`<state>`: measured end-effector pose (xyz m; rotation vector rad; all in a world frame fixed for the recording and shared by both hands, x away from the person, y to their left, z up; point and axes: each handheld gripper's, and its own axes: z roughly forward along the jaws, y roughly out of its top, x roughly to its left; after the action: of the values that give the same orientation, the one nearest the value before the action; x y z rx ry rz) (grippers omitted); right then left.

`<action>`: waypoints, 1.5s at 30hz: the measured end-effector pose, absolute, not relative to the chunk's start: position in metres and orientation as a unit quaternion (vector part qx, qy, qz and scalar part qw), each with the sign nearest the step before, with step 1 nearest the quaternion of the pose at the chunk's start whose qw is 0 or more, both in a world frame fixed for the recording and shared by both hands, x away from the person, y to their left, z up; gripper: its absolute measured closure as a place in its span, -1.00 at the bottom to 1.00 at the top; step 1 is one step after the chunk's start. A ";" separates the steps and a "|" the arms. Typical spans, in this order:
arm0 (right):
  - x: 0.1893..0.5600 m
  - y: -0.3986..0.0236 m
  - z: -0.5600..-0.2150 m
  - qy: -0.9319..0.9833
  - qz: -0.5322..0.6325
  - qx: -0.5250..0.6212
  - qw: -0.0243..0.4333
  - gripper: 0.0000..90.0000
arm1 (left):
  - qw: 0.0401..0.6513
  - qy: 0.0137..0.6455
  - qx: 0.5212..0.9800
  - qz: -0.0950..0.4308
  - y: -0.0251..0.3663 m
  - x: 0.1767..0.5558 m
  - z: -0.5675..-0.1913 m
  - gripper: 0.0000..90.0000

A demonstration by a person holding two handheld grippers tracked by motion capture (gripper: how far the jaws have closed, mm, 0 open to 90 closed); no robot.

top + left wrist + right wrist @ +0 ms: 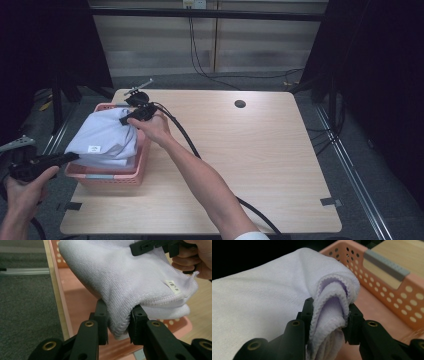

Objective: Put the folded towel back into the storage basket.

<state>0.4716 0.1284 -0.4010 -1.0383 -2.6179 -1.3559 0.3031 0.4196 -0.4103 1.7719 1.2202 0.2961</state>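
Observation:
A folded pale lilac towel [107,137] hangs over the pink perforated basket [112,179] at the table's left side. My left gripper [75,157] is shut on the towel's near corner, and in the left gripper view the folded edge of the towel [120,326] is pinched between the two black jaws. My right gripper [131,117] is shut on the towel's far corner, above the basket's back rim. The right gripper view has the layered hem of the towel [329,312] squeezed between the jaws, with the basket [387,295] wall behind it. A small white label [93,148] shows on the towel.
The light wooden table [260,150] stretches to the right of the basket, with a round cable hole [240,104] near its far edge. The right gripper's black cable [185,137] trails across the table toward the front. Dark floor and metal rails flank the table.

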 end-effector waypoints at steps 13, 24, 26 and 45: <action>0.472 0.130 -0.443 -0.840 -0.413 -0.352 -0.006 0.44 | 0.399 0.499 0.761 0.110 0.404 0.311 -0.430 0.58; 0.482 0.117 -0.436 -0.840 -0.415 -0.347 -0.035 -0.18 | 0.410 0.473 0.770 0.125 0.390 0.302 -0.417 -0.04; 0.483 0.113 -0.433 -0.841 -0.418 -0.342 -0.031 -0.21 | 0.417 0.472 0.767 0.122 0.385 0.302 -0.415 -0.09; 0.439 -0.004 -0.399 -0.835 -0.455 -0.302 -0.065 -0.33 | 0.423 0.465 0.768 0.125 0.306 0.301 -0.402 -0.19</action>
<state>0.4393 -0.0038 -0.3987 -0.9905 -2.7377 -1.4934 0.3012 0.3063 -0.4022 1.9211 1.1641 0.3133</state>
